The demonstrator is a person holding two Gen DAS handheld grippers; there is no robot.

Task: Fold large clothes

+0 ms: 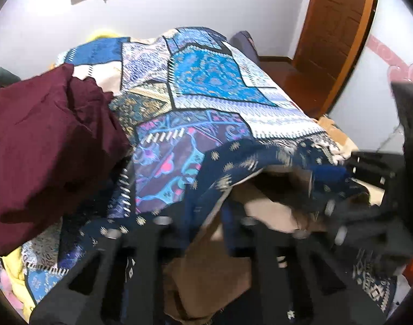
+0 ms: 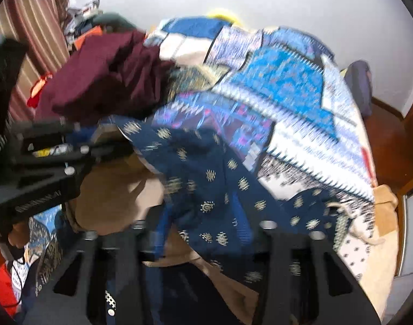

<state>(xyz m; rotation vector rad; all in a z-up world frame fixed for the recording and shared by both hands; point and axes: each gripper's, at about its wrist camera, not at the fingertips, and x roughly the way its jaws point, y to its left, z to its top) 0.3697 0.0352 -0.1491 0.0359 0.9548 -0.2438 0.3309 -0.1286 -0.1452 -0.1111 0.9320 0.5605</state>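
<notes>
Navy-blue printed cotton garment with small cream motifs and a tan lining [image 1: 233, 162], 1 item, is lying bunched at the near edge of a bed under a blue patchwork bedspread [image 1: 206, 81], 1 item. Left gripper [image 1: 206, 233] and right gripper [image 2: 203, 233], 2 in all, are each pinching a fold of this garment, jaws drawn narrow on the cloth. Maroon crumpled garment [image 1: 49, 146], 1 item, is resting just beside it on the left. Risk, as judged: thin pinches are likely slipping if the cloth is lifted quickly; the lining may be dragging unevenly, and the maroon garment could be catching and pulling along.
</notes>
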